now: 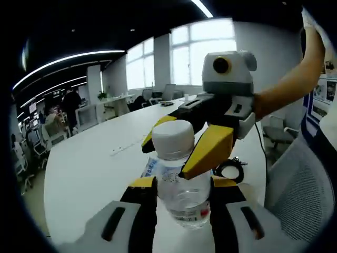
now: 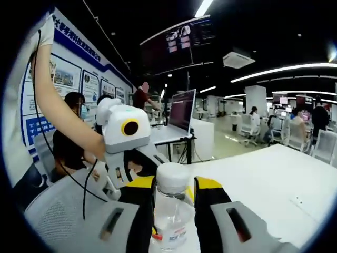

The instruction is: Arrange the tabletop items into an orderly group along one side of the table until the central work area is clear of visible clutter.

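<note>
A clear water bottle (image 1: 181, 197) with a white cap (image 1: 172, 139) is held upright over the white table (image 1: 89, 168). My left gripper (image 1: 176, 183) is shut on the bottle's body, its black jaws pressed against both sides. My right gripper (image 1: 164, 161) comes in from the right, and its yellow fingers (image 1: 208, 150) close around the neck just under the cap. In the right gripper view the bottle (image 2: 171, 211) sits tight between my right gripper's (image 2: 174, 185) yellow-tipped jaws, with the left gripper (image 2: 138, 171) just behind it.
A coiled black cable (image 1: 229, 168) lies on the table beyond the bottle. A grey mesh chair (image 1: 300, 195) stands close by, also seen as the chair (image 2: 58, 211). An open laptop (image 2: 181, 110) sits on a desk further off. A person's arm (image 1: 284, 84) holds the right gripper.
</note>
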Available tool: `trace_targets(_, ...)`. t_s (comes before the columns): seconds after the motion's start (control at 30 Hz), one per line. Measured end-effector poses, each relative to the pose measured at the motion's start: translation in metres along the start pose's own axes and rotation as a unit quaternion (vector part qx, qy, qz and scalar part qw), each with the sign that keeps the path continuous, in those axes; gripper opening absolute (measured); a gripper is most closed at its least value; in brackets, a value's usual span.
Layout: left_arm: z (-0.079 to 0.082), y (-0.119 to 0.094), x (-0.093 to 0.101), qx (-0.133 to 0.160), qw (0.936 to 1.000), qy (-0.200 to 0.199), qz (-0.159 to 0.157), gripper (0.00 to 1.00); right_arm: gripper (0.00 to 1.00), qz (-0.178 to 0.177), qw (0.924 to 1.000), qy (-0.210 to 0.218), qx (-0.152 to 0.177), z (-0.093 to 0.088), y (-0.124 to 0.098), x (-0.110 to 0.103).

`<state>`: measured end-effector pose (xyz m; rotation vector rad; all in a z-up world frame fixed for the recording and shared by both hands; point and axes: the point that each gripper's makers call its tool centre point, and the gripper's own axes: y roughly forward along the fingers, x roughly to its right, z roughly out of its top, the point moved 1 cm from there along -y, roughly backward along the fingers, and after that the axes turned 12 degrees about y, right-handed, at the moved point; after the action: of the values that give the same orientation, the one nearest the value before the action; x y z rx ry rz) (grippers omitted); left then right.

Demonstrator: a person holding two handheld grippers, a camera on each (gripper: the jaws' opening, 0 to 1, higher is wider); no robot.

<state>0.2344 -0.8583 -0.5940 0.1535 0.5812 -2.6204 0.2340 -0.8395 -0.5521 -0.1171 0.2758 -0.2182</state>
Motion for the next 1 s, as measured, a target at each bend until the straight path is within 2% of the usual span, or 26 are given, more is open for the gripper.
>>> trace_targets(0.27,0.000,0.002,0.003,0.000,1.0000,-0.003,-0.006,0.37,0.17,0.007,0.9995,0.032,0.005,-0.001,-0.004,0.002)
trace_targets(0.3,-0.001,0.003,0.003,-0.006,0.9999,-0.015,-0.004,0.37,0.17,0.005,0.9992,0.039,0.007,-0.002,-0.003,0.004)
trace_targets(0.43,-0.003,0.003,0.001,-0.014,0.9995,-0.003,0.026,0.38,0.17,0.002,0.9992,0.039,0.011,-0.002,-0.004,0.007)
trace_targets(0.47,-0.002,0.002,-0.002,-0.001,0.9988,-0.024,0.042,0.38,0.16,0.000,0.9992,0.039,0.011,-0.002,-0.004,0.007)
trace_targets(0.53,0.000,-0.003,-0.005,0.021,0.9962,-0.066,0.053,0.37,0.16,-0.005,0.9990,0.042,0.014,-0.001,-0.005,0.009)
trace_targets(0.6,0.003,-0.009,-0.010,0.039,0.9932,-0.086,0.068,0.37,0.16,-0.011,0.9991,0.039,0.010,-0.003,-0.004,0.012)
trace_targets(0.73,-0.003,-0.020,-0.015,0.031,0.9920,-0.083,0.089,0.45,0.16,-0.023,0.9986,0.045,0.012,-0.006,-0.002,0.019)
trace_targets(0.83,-0.013,-0.027,-0.018,0.017,0.9896,-0.099,0.104,0.55,0.16,-0.030,0.9975,0.059,0.023,-0.004,0.000,0.023)
trace_targets(0.93,-0.018,-0.034,-0.016,0.015,0.9873,-0.109,0.114,0.58,0.17,-0.033,0.9970,0.063,0.030,-0.001,0.003,0.025)
trace_targets(1.0,-0.022,-0.038,-0.012,0.012,0.9852,-0.122,0.119,0.66,0.17,-0.037,0.9962,0.071,0.036,0.001,0.006,0.030)
